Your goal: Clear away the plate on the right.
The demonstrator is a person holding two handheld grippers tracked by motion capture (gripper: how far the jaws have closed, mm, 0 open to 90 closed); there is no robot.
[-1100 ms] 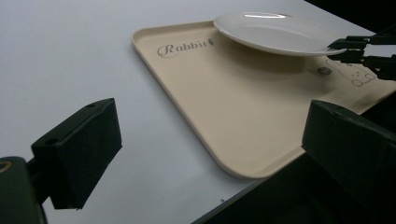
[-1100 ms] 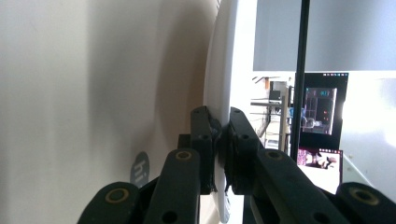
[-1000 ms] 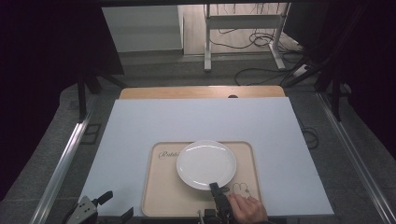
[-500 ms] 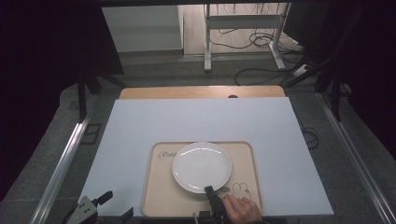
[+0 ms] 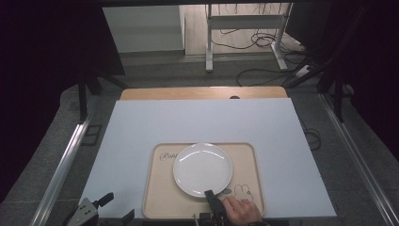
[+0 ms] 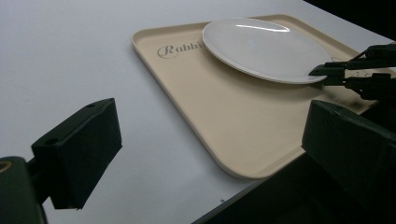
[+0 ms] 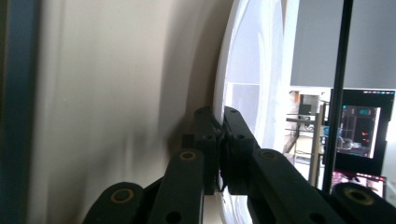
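White plate [image 5: 203, 168] lies on the beige tray [image 5: 164, 197] at the desk's [image 5: 141, 127] near edge. Right tool [image 5: 211, 197] is clamped on the plate's near rim. Left tool [image 5: 101, 207], jaws wide apart and empty, hangs off the desk's near-left corner.

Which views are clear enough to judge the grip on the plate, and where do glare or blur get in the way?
High view: sharp, evenly lit, dark surround. Left gripper view: plate crisp with a glare streak on its far rim; near jaws blurred. Right gripper view: turned sideways, tray soft, jaws pinching the plate's edge.
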